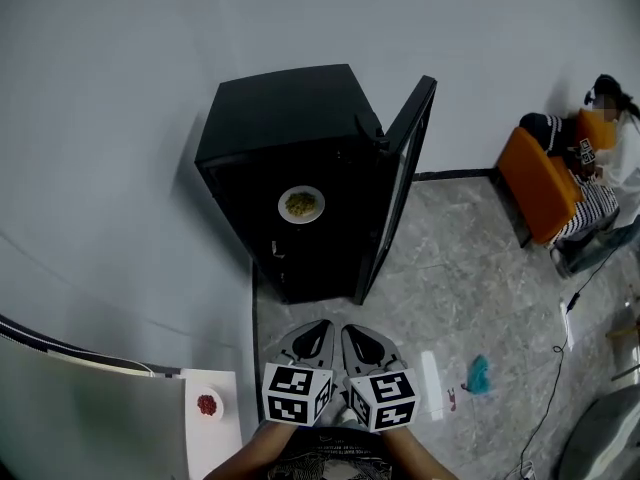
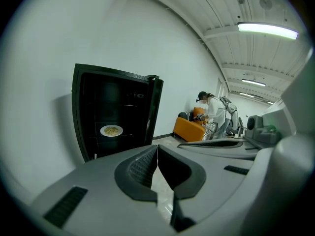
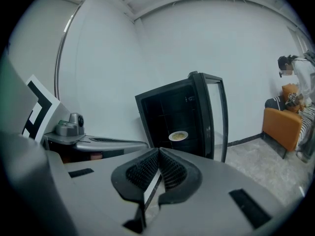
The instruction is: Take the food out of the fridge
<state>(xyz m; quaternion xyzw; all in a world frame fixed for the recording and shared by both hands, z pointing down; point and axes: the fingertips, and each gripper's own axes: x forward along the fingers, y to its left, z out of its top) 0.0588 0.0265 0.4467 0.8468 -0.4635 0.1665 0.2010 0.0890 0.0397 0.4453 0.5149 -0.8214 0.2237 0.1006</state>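
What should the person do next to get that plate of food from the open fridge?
Probably step closer to the fridge. Its door already stands open and the plate of food sits inside, but the left tongs and right tongs are both shut, empty and well short of it.

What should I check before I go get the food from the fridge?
1. The fridge door is open: ok.
2. The plate of food shows on a shelf inside the fridge: ok.
3. The left gripper is empty: ok, jaws together.
4. The right gripper is empty: ok, jaws together.
5. Jaws opened for the plate: not ok.
6. Near enough to reach: not ok, floor lies between.
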